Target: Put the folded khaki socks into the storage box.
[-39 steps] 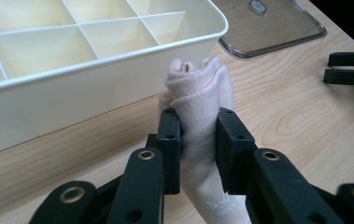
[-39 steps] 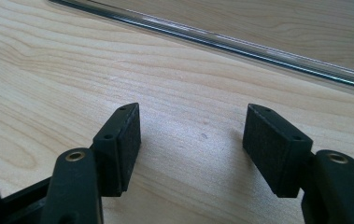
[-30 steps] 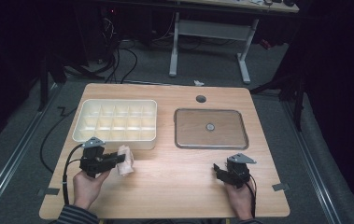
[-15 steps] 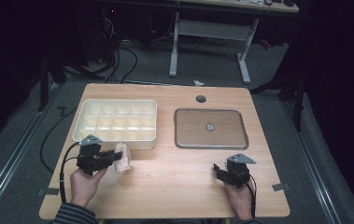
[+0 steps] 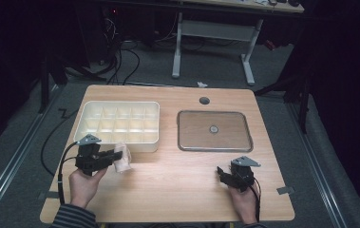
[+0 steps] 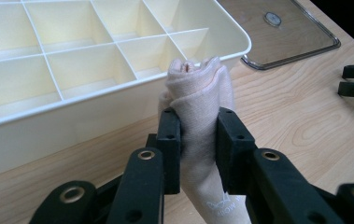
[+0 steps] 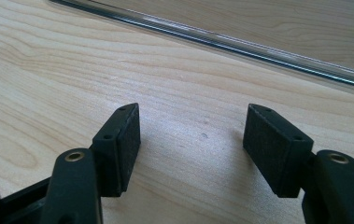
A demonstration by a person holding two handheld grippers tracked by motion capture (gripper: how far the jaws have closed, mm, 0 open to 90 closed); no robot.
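1. Since a second ago, the left gripper (image 5: 112, 157) has carried the rolled sock (image 5: 122, 159) closer to the worktop's (image 5: 177, 190) far-left divided box (image 5: 85, 122).
2. The sock is pinched between its jaws, just beside the box's near wall.
3. The right gripper (image 5: 222, 174) rests spread apart near the right front corner.

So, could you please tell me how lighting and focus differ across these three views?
High view: dim and soft, the room beyond the table nearly black. Left gripper view: bright and even, the rolled cloth sharp, the clear lid reflecting light. Right gripper view: bright, the left side of the picture blurred, soft shadows under the right gripper.
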